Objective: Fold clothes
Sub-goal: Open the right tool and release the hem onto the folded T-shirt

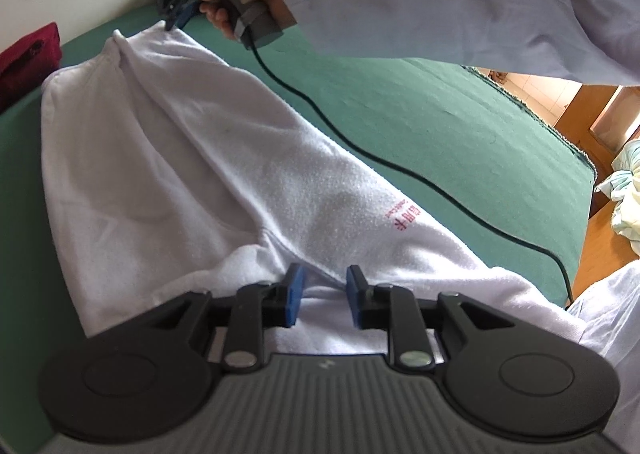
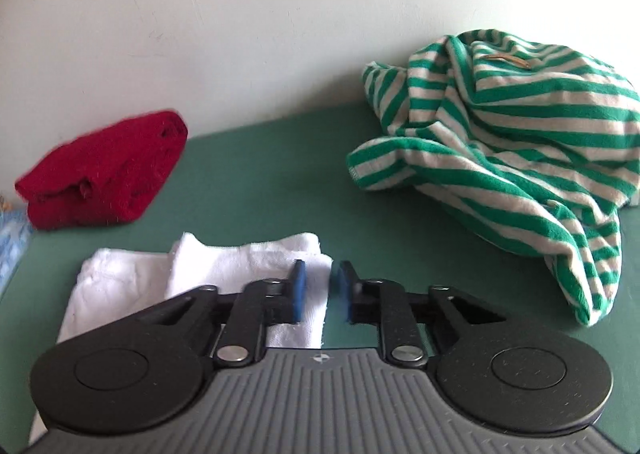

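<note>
From the left wrist camera, your left gripper point(image 1: 322, 296) sat at the near end of the white garment point(image 1: 192, 158), its blue pads spread with a ridge of white cloth lying between them but not pinched. That reads as a hold not yet taken, or one just let go; I could not tell which. The garment lay lengthwise on the green table cover point(image 1: 440, 126), running away from you as a long band with one layer lapped over another, the red printed mark point(image 1: 402, 216) facing up near your end. At the far end your right gripper point(image 1: 176, 16) met the top corner of the cloth, so the two tools stood at opposite ends, which probably served to keep the band straight for a fold end to end. The black cable point(image 1: 360, 150) trailed across the cover beside the garment, clear of it.

From the right wrist camera, your right gripper point(image 2: 319, 290) also showed its pads apart. The garment's edge point(image 2: 248, 258) lay under the left pad and the gap, while the right pad hung over bare green, so it straddled the corner without clamping it. The folded red garment point(image 2: 104, 174) rested by the wall to the left, seemingly finished and set aside. The striped garment point(image 2: 512, 134) was heaped on the right, well apart, likely waiting its turn.
</note>
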### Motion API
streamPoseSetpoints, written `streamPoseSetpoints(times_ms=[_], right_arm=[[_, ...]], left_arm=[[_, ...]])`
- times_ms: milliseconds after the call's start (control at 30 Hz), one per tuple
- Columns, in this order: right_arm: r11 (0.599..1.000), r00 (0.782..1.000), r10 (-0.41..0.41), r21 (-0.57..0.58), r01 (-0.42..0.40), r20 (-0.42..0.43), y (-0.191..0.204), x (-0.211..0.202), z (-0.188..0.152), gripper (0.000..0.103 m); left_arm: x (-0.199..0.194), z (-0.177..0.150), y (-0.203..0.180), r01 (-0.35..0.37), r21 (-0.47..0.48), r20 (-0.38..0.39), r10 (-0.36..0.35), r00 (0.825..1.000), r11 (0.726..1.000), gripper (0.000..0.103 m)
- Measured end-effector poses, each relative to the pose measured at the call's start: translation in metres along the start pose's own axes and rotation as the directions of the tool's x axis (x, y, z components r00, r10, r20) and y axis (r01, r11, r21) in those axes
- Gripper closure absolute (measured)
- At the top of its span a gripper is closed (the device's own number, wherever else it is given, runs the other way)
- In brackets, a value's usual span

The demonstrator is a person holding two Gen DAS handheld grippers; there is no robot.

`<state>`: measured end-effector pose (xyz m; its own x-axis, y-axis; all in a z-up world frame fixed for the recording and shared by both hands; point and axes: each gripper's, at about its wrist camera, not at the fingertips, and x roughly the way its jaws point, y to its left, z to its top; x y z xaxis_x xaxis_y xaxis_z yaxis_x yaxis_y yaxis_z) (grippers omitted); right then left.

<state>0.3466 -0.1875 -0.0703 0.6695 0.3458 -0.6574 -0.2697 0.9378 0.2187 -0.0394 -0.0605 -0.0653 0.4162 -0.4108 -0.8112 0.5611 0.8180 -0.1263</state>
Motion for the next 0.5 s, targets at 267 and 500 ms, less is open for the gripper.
streamPoseSetpoints(times_ms=[267, 500], right_arm=[[0.983, 0.992, -0.115, -0.137, 0.120, 0.046, 0.014, 0.028, 0.016, 0.103], [0.979, 0.998, 0.034, -0.202, -0.024, 0.046, 0.027, -0.042, -0.010, 0.084]], left_arm=[[0.000, -0.004, -0.004, -0.005, 0.008, 0.008, 0.005, 1.000, 1.000, 0.081], [-0.002, -0.006, -0.002, 0.003, 0.021, 0.016, -0.004, 1.000, 1.000, 0.081]])
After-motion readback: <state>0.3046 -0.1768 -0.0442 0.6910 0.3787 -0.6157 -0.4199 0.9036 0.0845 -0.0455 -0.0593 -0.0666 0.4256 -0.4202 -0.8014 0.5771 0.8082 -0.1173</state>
